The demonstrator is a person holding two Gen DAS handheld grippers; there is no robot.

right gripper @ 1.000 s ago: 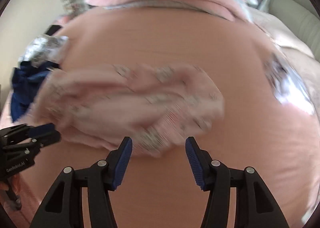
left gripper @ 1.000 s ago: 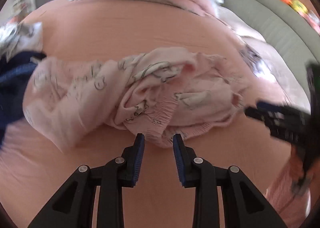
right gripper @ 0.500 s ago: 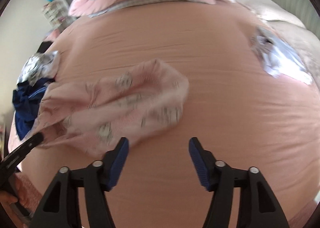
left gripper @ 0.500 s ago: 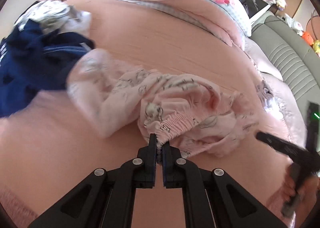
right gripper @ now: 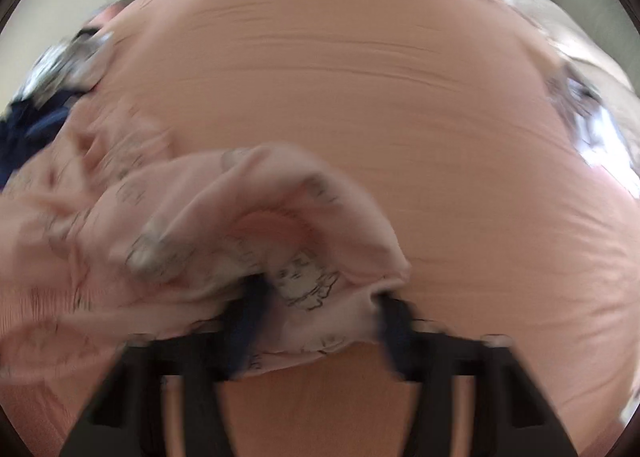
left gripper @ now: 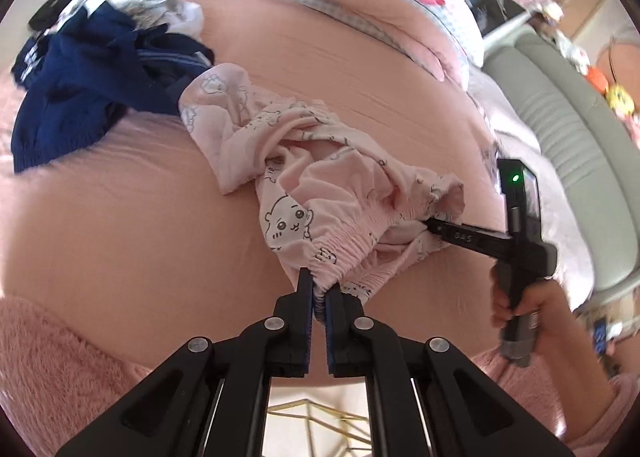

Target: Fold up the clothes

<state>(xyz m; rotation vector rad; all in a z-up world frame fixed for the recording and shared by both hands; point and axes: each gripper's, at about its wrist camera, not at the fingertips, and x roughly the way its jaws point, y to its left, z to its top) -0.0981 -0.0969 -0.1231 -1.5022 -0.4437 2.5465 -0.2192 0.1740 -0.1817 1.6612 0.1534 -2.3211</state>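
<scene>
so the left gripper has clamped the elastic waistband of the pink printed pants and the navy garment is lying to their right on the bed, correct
Not quite. The left gripper is shut on the waistband of the pink printed pants, but the navy garment lies to their left on the bed, not their right. The left wrist view shows it.

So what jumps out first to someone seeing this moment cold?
The pale pink printed pants, crumpled mid-bed on the pink sheet, with the left claw shut on their elastic waistband. To the right, the right claw is closing with cloth between its jaws; its own view is blurred. A dark navy garment lies heaped at the upper left.
</scene>
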